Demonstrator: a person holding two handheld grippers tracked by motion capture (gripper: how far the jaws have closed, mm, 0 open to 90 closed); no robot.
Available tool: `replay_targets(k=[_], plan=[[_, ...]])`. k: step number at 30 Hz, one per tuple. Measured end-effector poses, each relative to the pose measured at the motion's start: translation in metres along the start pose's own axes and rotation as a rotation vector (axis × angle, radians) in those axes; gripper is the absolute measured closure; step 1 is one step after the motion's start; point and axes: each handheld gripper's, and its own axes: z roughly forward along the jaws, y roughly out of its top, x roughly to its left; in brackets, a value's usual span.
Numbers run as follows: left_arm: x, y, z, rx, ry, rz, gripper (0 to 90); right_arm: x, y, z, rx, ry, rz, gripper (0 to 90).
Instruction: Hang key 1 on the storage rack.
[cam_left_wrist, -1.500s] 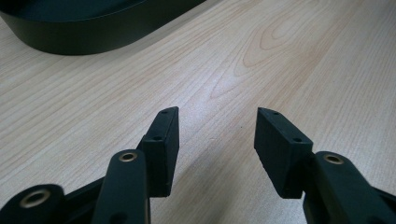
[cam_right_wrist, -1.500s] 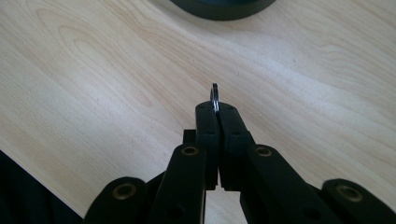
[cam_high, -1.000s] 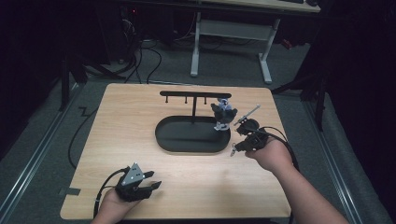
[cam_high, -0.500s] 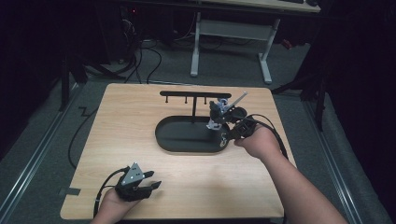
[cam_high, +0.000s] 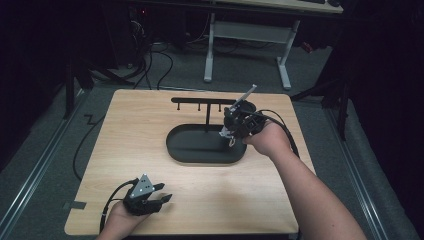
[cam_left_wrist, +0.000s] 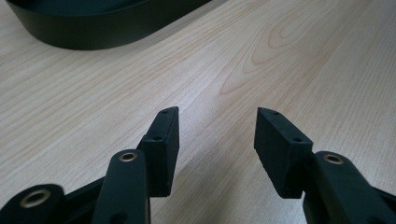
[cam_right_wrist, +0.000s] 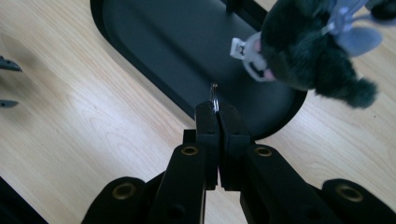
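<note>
A dark plush toy keychain (cam_right_wrist: 308, 51) with a white tag hangs over the right end of the black oval base (cam_right_wrist: 168, 42). My right gripper (cam_right_wrist: 217, 108) is shut on its small metal ring (cam_right_wrist: 214, 92). In the high view the right gripper (cam_high: 233, 134) is held above the base's right end (cam_high: 200, 150), just beside the upright post of the black peg rack (cam_high: 200, 100). My left gripper (cam_high: 164, 199) rests low near the table's front left, its jaws open and nothing between them (cam_left_wrist: 217, 126).
The light wooden table (cam_high: 140, 130) carries the base and rack at its middle. The base's curved rim (cam_left_wrist: 93, 37) lies ahead of the left gripper. Cables trail from both grippers. A white desk frame (cam_high: 245, 35) stands on the floor beyond the table.
My right gripper has moved left and away from the person with the plush keychain, from beside the base to over its right end by the rack post. The left gripper stayed put.
</note>
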Motion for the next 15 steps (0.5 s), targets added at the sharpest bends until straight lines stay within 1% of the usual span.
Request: replay_targets(k=[1,2,3,4,6,7,8,9,11,12,15], plan=[[0.000,-0.001,0.000,-0.009,0.001,-0.004,51.0,0.000,0.003,0.000,-0.003,0.004,0.000,89.1],[0.000,-0.001,-0.001,-0.006,0.001,0.000,51.0,-0.001,0.005,0.000,-0.005,0.002,-0.007,89.2],[0.000,-0.002,-0.001,-0.007,0.002,0.003,51.0,-0.001,0.007,0.000,-0.005,0.002,0.000,89.1],[0.000,-0.001,-0.002,-0.008,0.001,0.002,51.0,-0.002,0.011,0.000,-0.013,0.007,-0.004,89.1],[0.001,-0.001,-0.002,-0.016,0.001,-0.005,51.0,-0.001,0.012,0.001,-0.013,0.004,0.001,89.1],[0.002,0.000,-0.002,-0.017,0.002,-0.007,51.1,-0.001,0.016,0.002,-0.006,0.006,0.008,89.2],[0.002,0.000,-0.002,-0.017,0.001,-0.009,51.1,-0.001,0.016,0.002,-0.006,0.006,0.008,89.2],[0.002,0.000,-0.002,-0.017,0.002,-0.008,51.0,-0.001,0.017,0.003,-0.010,0.007,-0.004,89.2],[0.001,0.000,-0.001,-0.008,0.004,0.000,51.1,0.000,0.020,0.004,-0.001,0.004,-0.004,89.1],[0.001,-0.001,-0.001,-0.006,0.004,0.002,51.0,-0.001,0.022,0.005,-0.006,0.006,-0.012,89.1],[0.002,0.000,-0.001,-0.007,0.002,-0.003,51.1,-0.001,0.025,0.006,-0.011,0.010,-0.010,89.1]])
